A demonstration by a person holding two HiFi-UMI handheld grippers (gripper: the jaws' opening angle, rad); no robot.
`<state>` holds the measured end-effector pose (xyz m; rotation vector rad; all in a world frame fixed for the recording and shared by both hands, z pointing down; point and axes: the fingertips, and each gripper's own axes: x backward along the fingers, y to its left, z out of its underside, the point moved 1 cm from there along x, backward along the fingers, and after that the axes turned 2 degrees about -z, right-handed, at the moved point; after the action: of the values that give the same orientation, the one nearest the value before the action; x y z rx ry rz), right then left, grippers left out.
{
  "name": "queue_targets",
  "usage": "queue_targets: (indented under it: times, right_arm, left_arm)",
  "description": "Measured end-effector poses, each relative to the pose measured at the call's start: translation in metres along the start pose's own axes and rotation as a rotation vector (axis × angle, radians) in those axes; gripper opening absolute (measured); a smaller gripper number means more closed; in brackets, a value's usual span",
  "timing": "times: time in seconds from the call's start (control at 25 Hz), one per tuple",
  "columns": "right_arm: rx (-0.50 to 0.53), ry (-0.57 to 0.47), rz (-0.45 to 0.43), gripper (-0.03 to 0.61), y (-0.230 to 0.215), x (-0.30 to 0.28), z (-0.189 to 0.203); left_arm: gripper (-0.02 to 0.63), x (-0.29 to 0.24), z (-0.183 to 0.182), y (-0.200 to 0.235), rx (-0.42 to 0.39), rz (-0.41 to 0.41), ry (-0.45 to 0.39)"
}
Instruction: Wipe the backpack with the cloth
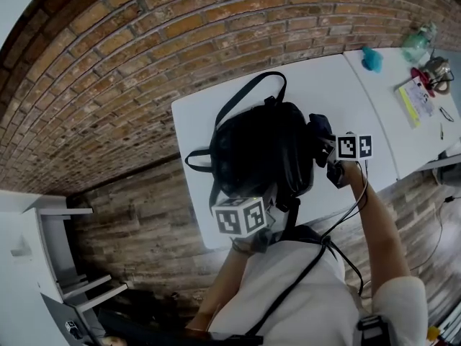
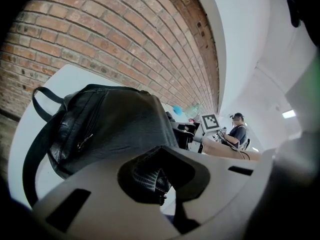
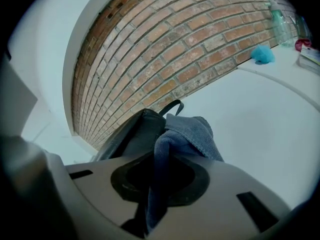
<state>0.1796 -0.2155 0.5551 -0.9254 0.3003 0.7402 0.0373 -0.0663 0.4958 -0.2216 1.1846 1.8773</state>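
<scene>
A black backpack (image 1: 256, 150) lies on the white table (image 1: 338, 85), its straps trailing toward the brick wall. My left gripper (image 1: 274, 197) is at the pack's near edge, shut on a fold of the backpack (image 2: 110, 126) fabric that fills its jaws (image 2: 150, 176). My right gripper (image 1: 328, 156) is at the pack's right side, shut on a blue-grey cloth (image 3: 187, 134). That cloth (image 1: 320, 130) bunches up against the backpack (image 3: 132, 134) side. Both grippers' fingertips are hidden by what they hold.
A second white table (image 1: 392, 132) adjoins at the right, carrying a teal puff (image 1: 372, 58), a bottle (image 1: 418, 43), a booklet (image 1: 418, 99) and small items. A white shelf unit (image 1: 43, 258) stands at the lower left. A seated person (image 2: 237, 130) is far off.
</scene>
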Motion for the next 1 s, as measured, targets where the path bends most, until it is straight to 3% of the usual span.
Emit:
queue_targets:
  times: [1.0]
  right_arm:
    - [-0.107,-0.039,-0.041,0.046,0.022,0.045,0.077]
  left_arm:
    - [0.002,0.001,0.009,-0.009,-0.027,0.028,0.024]
